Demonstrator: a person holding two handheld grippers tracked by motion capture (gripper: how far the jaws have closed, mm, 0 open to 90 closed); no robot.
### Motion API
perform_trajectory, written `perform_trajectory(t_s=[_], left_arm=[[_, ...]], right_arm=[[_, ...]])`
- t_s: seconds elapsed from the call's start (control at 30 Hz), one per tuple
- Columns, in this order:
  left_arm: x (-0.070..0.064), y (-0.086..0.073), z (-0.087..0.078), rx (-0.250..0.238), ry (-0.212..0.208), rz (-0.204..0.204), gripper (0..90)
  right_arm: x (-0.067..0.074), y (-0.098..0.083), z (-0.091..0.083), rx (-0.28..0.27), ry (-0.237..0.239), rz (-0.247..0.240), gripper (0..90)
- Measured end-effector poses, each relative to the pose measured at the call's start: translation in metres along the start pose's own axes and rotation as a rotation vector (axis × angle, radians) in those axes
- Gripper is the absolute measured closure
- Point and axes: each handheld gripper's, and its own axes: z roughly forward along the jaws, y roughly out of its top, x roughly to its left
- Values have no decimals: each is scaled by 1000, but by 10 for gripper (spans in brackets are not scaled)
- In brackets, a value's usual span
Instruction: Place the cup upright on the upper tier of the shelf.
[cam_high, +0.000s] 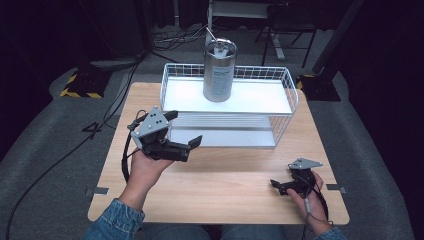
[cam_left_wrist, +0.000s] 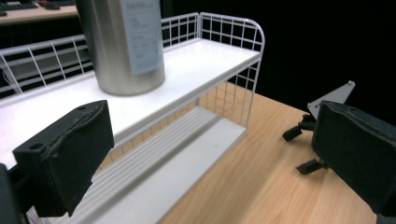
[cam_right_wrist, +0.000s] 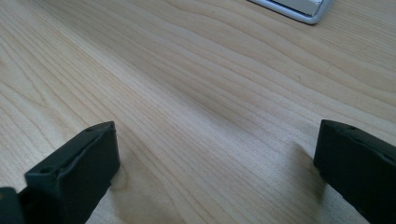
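A steel canister with a paper label stands upright on the top shelf of a white wire rack at the back of the wooden table. My left gripper is held open in the air just off the rack's front left corner, nothing between its jaws. In the left gripper view the canister and rack lie ahead of the left gripper. My right gripper sits low near the table's front right, open and empty. Bare wood lies between the jaws of the right gripper.
The rack's lower shelf holds nothing. A corner of the rack's base lies ahead of the right gripper. Beyond the table, cables cross the grey floor, with a yellow-black striped foot at back left and stand legs behind.
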Motion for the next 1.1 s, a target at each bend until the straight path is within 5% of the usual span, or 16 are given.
perform_trajectory(t_s=[0.63,0.87,1.1], left_arm=[[-3,-74,2,76,-13,-52,1],[-7,-101,9,133,21,-34,1],[-7,-125,15,157,32,-67,1]], right_arm=[[0,0,0,-1,-1,2,6],[0,0,0,-1,-1,3,6],[0,0,0,-1,0,2,6]])
